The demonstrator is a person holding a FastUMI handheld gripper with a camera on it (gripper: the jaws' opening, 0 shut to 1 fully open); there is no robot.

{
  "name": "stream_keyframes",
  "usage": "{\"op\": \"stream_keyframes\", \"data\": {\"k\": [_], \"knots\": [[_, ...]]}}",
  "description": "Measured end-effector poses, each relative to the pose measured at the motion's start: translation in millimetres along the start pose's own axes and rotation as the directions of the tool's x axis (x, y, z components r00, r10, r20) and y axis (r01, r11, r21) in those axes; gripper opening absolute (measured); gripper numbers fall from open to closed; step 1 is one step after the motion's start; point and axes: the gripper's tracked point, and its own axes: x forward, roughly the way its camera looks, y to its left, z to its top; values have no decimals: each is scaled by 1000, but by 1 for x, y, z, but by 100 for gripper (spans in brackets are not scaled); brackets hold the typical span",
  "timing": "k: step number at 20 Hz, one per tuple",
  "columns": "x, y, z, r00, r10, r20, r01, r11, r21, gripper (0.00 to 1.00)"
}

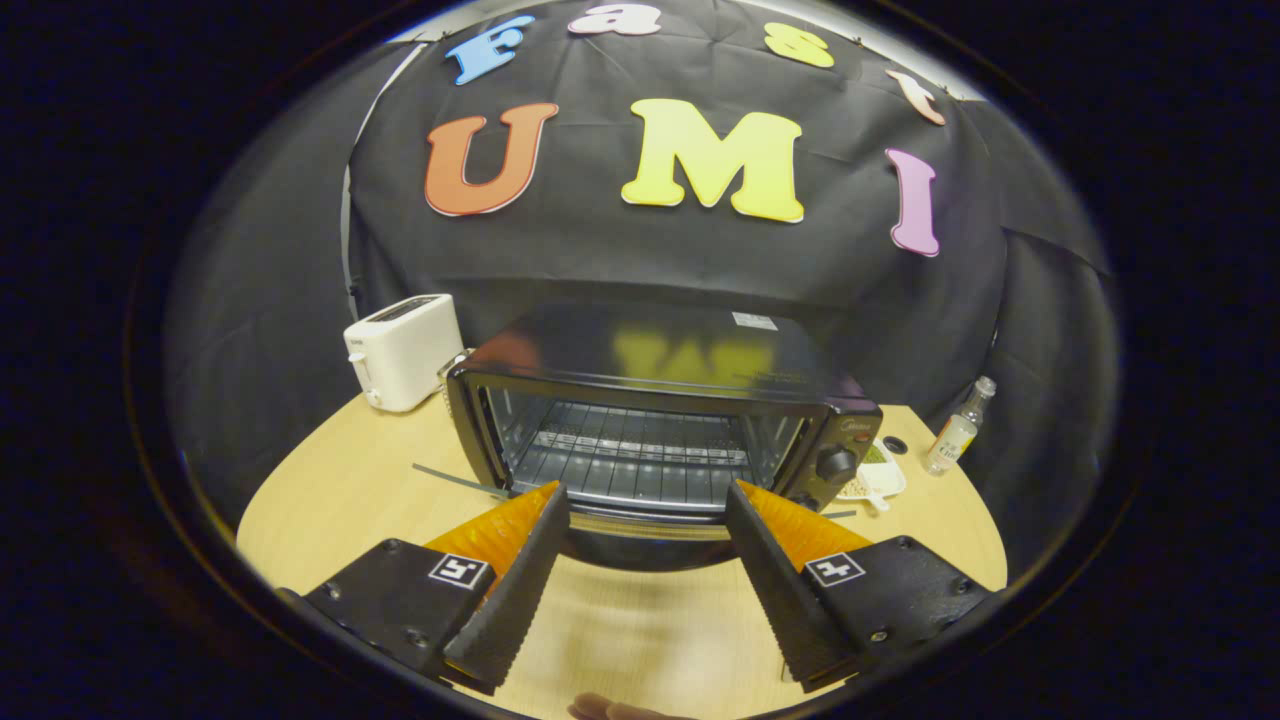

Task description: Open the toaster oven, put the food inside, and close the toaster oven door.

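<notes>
Gripper (648, 500): seen in the gripper view with its two fingers spread wide apart and nothing held between them; each finger (510, 590) is faced with a black ribbed pad backed by orange, and carries a small black-and-white marker on its black base. Toaster oven (660, 420): black, placed on the bench (330, 470) just ahead of the fingertips, its door (648, 535) let down toward the gripper so that the cavity is exposed; a wire rack (630, 455) is seen inside, and two knobs are set on the panel at the oven's right end, the upper one (836, 464) being the plainer to see. The lowered door lies between the two fingertips. Toaster (402, 350): white, slotted, set on the bench behind and to the left of the oven, near it. Dish (878, 474): white, set just beside the oven's right end, holding food whose kind cannot be told. Bottle (958, 428): small, clear, labelled, standing upright farther to the right, apart from the dish. Bench: light wood, round-edged. A fingertip of a person's hand (610, 710) is seen at the near edge, below the gripper.
</notes>
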Motion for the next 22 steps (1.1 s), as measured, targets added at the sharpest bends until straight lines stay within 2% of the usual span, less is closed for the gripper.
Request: {"op": "stream_keyframes", "data": {"k": [14,19,22], "knots": [[-24,8,-77,998,-11,61,12,1000,-7,100],[-22,10,-117,1000,-9,-12,9,1000,1,99],[-12,16,-143,994,37,-101,-31,998,62,99]]}}
